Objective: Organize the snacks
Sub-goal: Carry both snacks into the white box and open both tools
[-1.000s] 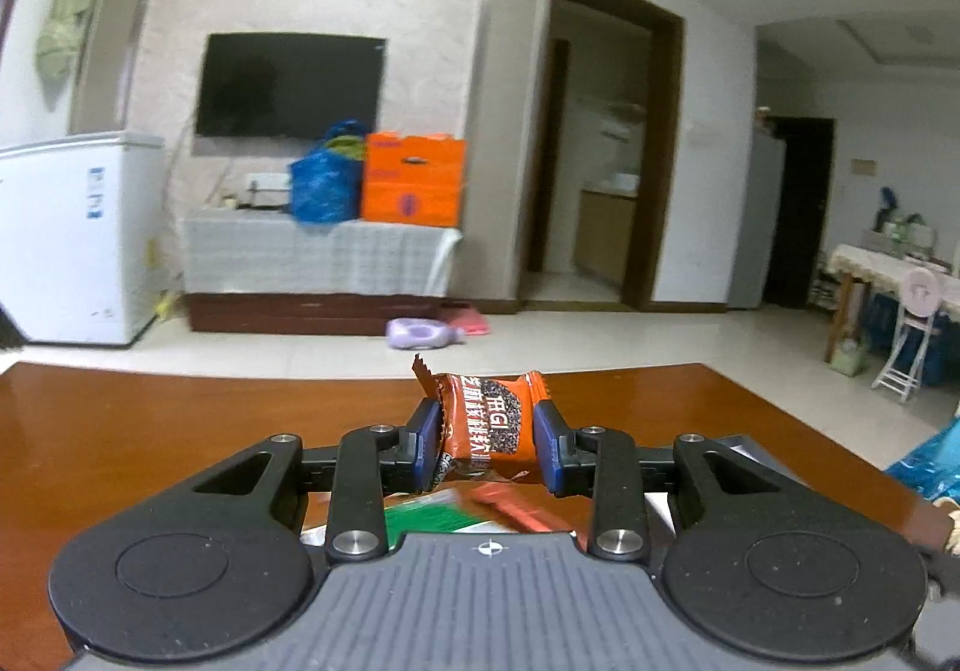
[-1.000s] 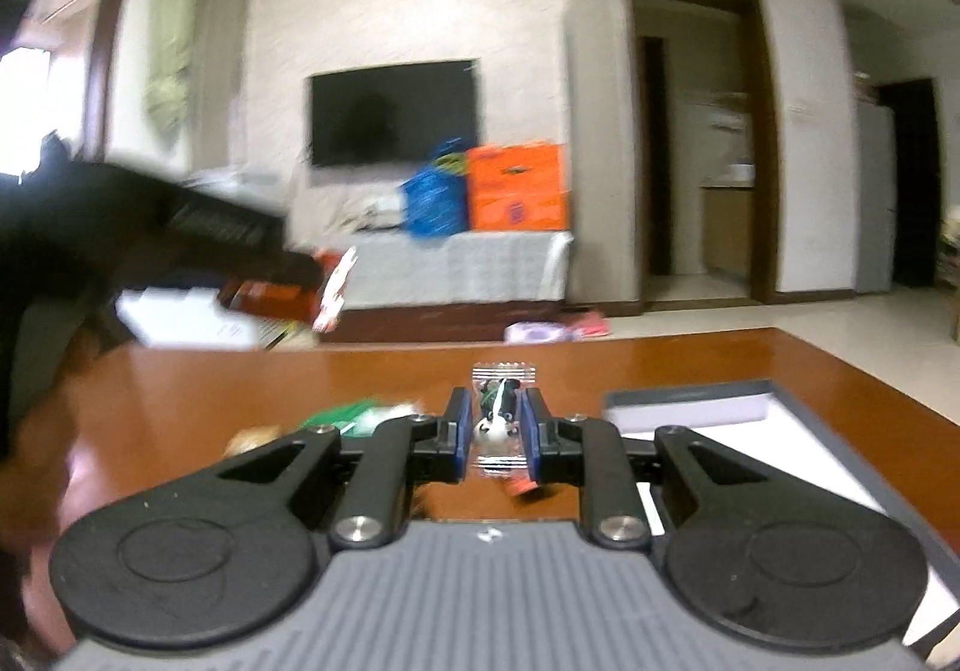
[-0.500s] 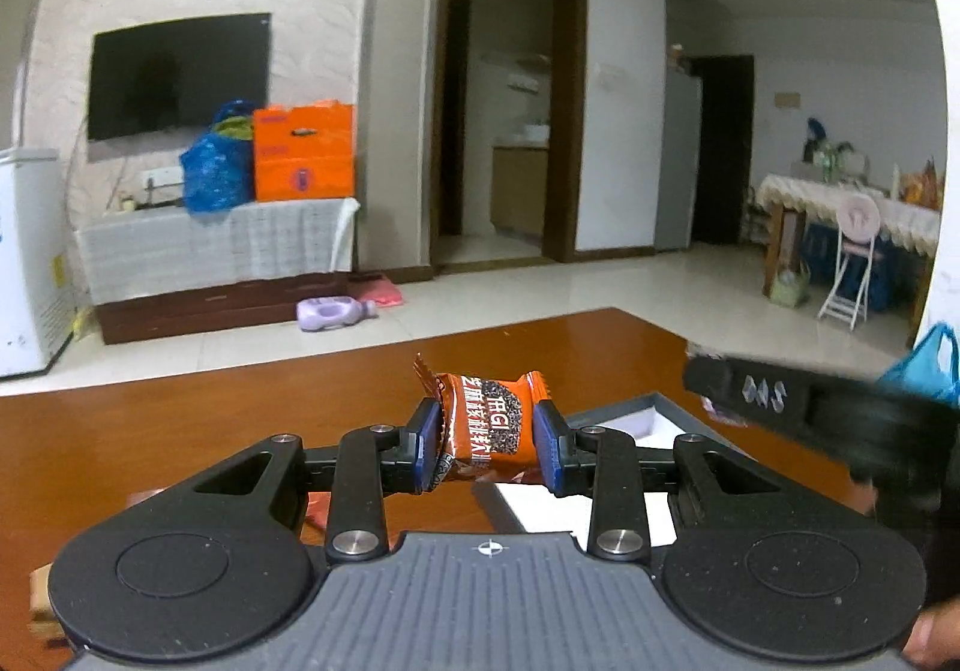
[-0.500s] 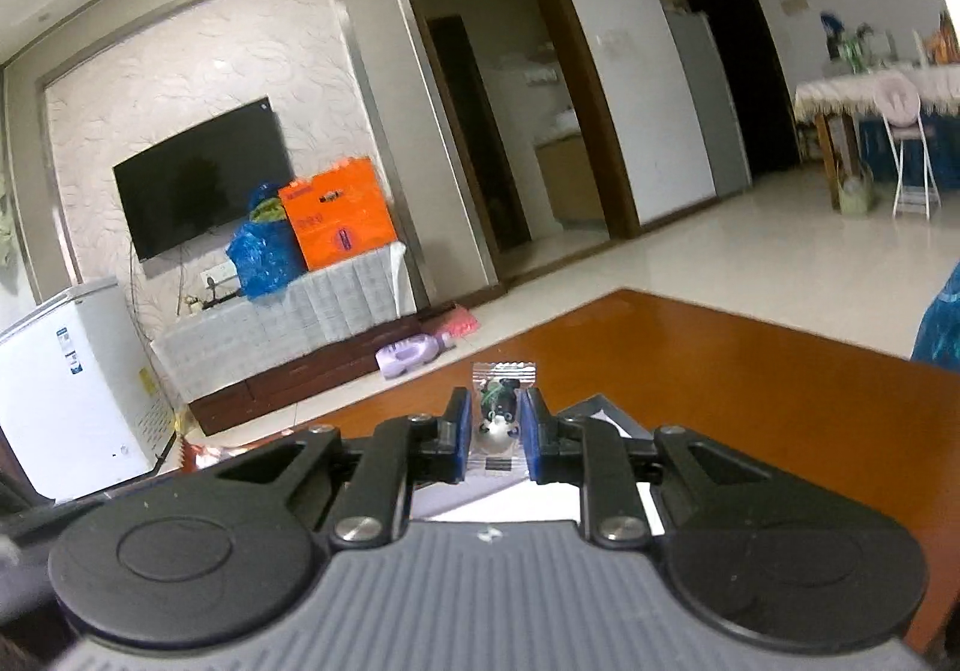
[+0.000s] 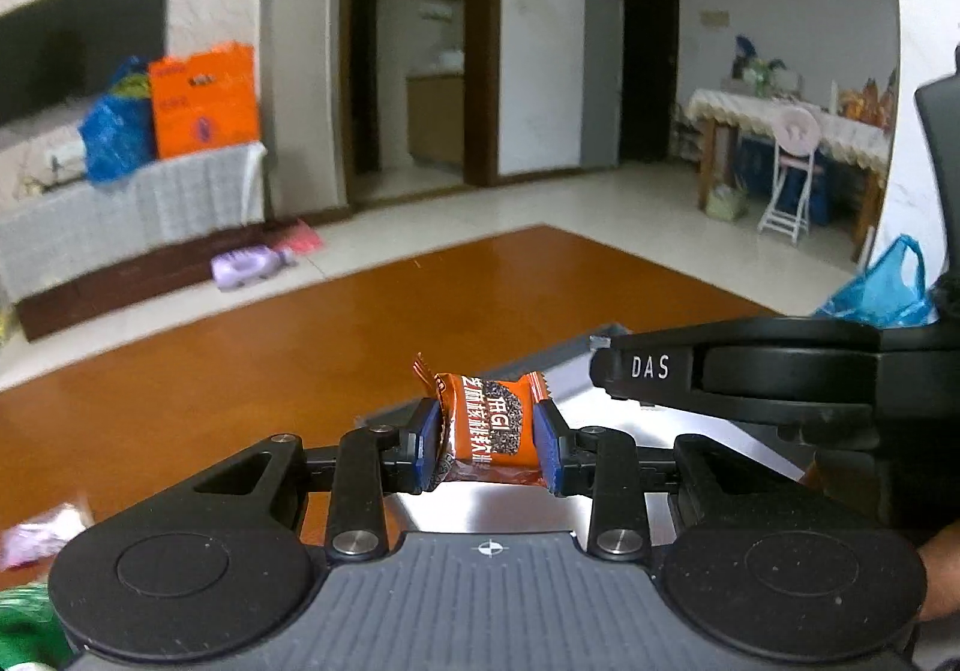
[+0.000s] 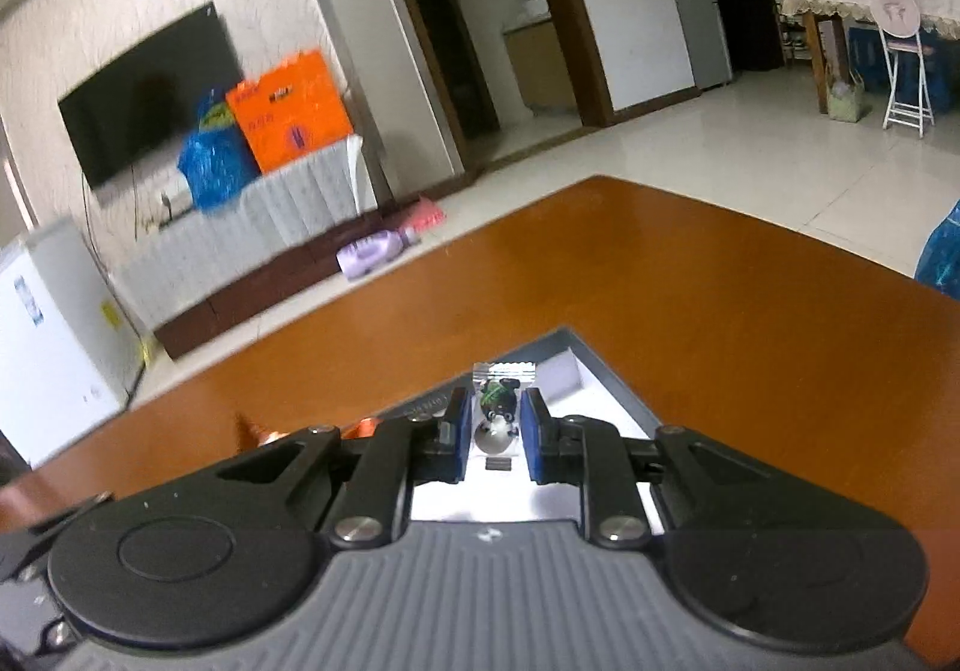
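The left gripper (image 5: 489, 446) is clamped on an orange snack packet (image 5: 489, 428), its blue pads pressing the packet's two sides; the packet is held above the near part of a grey-rimmed white tray (image 5: 540, 362). The right gripper (image 6: 493, 434) is closed narrowly on a small clear-wrapped candy (image 6: 498, 407), held over the same tray (image 6: 606, 377) near its far corner. In the left wrist view, the right gripper's black body (image 5: 750, 371) extends in from the right, just beside the packet. The tray lies on the brown tabletop (image 6: 690, 311), near its far right corner. A blurred pink wrapper (image 5: 42, 536) lies toward the tabletop's left edge.
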`<state>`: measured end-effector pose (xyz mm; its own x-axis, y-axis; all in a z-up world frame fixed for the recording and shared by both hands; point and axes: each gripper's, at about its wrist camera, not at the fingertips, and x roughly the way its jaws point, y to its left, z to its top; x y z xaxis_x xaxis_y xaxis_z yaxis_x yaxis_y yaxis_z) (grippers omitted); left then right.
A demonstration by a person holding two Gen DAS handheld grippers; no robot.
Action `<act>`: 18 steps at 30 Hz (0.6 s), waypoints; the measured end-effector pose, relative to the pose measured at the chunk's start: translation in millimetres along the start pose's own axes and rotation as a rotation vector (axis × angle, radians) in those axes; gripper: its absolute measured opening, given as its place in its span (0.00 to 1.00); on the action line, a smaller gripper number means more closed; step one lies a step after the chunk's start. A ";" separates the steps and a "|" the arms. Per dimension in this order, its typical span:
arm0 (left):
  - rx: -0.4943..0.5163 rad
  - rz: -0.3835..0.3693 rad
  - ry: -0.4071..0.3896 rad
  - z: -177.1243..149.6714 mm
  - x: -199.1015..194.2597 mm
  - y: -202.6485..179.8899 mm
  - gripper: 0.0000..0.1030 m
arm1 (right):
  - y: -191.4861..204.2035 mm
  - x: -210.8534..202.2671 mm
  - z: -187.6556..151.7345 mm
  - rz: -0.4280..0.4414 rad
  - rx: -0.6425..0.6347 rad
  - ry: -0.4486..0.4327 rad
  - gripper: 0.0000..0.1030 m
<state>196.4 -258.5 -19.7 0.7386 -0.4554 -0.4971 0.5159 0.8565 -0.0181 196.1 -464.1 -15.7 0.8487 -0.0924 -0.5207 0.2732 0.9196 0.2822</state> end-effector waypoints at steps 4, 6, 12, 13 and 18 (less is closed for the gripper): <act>0.002 0.003 0.044 -9.5 18.2 5.3 0.34 | 1.2 18.2 2.1 -0.016 0.004 0.038 0.18; -0.016 0.000 0.064 -13.3 25.0 9.5 0.34 | 4.8 23.1 3.1 -0.026 -0.003 0.044 0.18; -0.066 -0.014 0.073 -11.3 30.5 20.7 0.40 | 11.1 19.4 -0.2 -0.038 -0.008 0.040 0.18; -0.065 -0.008 0.069 -10.4 29.8 20.3 0.42 | 11.7 19.6 0.5 -0.034 -0.008 0.038 0.18; -0.059 -0.013 0.062 -10.1 22.2 20.1 0.54 | 20.5 10.1 0.6 -0.036 -0.027 -0.007 0.19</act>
<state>218.7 -248.9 -39.9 0.7031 -0.4521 -0.5489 0.4974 0.8643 -0.0748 210.5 -446.4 -14.7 0.8417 -0.1281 -0.5245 0.2914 0.9256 0.2416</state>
